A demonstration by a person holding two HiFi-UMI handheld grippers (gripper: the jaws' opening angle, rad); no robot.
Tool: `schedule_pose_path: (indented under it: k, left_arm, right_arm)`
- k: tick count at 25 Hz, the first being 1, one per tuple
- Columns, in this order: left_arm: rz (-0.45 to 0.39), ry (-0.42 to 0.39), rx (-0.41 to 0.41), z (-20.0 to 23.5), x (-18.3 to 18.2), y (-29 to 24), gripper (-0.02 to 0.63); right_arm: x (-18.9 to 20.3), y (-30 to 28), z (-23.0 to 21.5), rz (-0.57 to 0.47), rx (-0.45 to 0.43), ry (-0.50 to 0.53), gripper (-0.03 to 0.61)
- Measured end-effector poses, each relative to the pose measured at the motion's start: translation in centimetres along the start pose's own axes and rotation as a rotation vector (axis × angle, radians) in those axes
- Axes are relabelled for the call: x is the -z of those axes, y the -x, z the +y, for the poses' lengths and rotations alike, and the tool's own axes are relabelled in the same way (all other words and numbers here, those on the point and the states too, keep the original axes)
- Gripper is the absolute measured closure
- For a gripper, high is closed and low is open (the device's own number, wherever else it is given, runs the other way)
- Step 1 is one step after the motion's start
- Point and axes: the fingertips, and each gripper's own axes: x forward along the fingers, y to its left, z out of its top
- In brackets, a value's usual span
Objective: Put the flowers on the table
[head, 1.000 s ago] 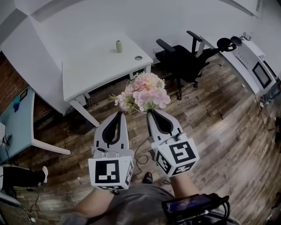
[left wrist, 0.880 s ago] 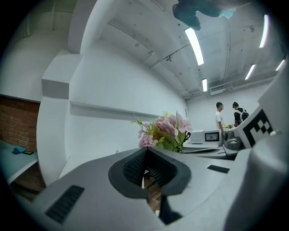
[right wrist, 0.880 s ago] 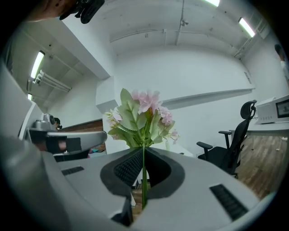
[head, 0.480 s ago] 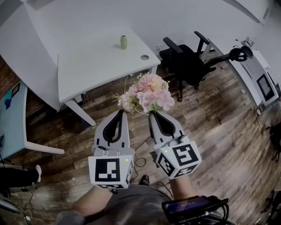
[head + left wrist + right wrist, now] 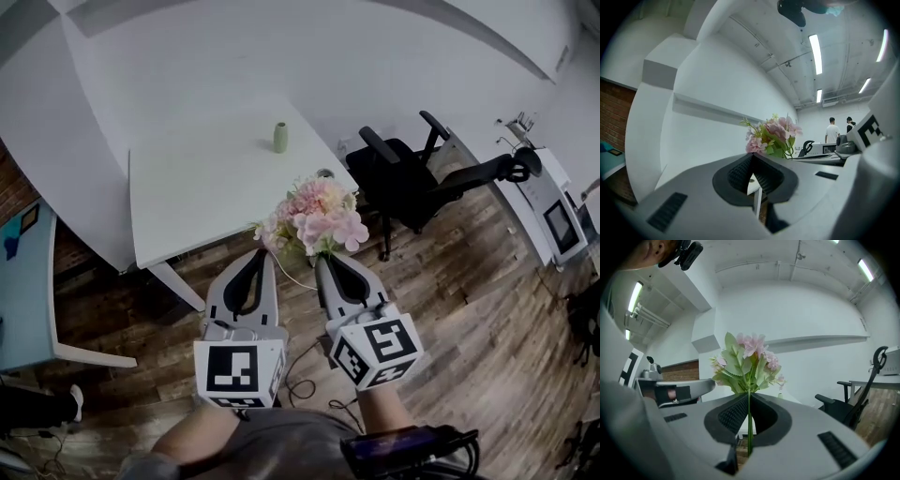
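My right claw (image 5: 322,257) is clenched on the stem of the flowers (image 5: 315,214). My left claw (image 5: 264,255) is squeezed shut on nothing. The worktop (image 5: 202,178) is nearer than a moment ago, and the flowers now hang just by its near edge. I think I can set them down soon.

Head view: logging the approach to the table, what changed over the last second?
The person walked closer to the white rectangular table: it and its small green vase slid down-frame, and the pink artificial flower bouquet now overlaps its near edge. Nothing grasped or released. Unchanged: right gripper shut on the bouquet's stem, left gripper shut, empty.
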Motion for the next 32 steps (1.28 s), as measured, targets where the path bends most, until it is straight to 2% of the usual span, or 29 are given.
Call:
schedule_pose_path:
  k: [5,14,25,32]
  left_arm:
    - [-0.039,0.007,0.025,5.3,-2.2,-4.2,0.606]
    - [-0.076,0.011,0.056,5.1,-2.1,-4.1,0.606]
    - [-0.015,0.026,0.045,5.7,0.3,-5.9,0.606]
    - [0.025,-0.004,0.013,6.5,1.2,-12.1,0.606]
  right_arm:
    - [-2.8,-6.8,0.8,-0.025,0.014,0.031,0.560]
    - [-3.2,-6.7,1.0,-0.058,0.035,0.058,0.560]
    - [-1.5,-8.3,-0.4,-0.016,0.034,0.028,0.560]
    - [-0.8,-13.1,-5.1,-0.006,0.005,-0.020,0.560]
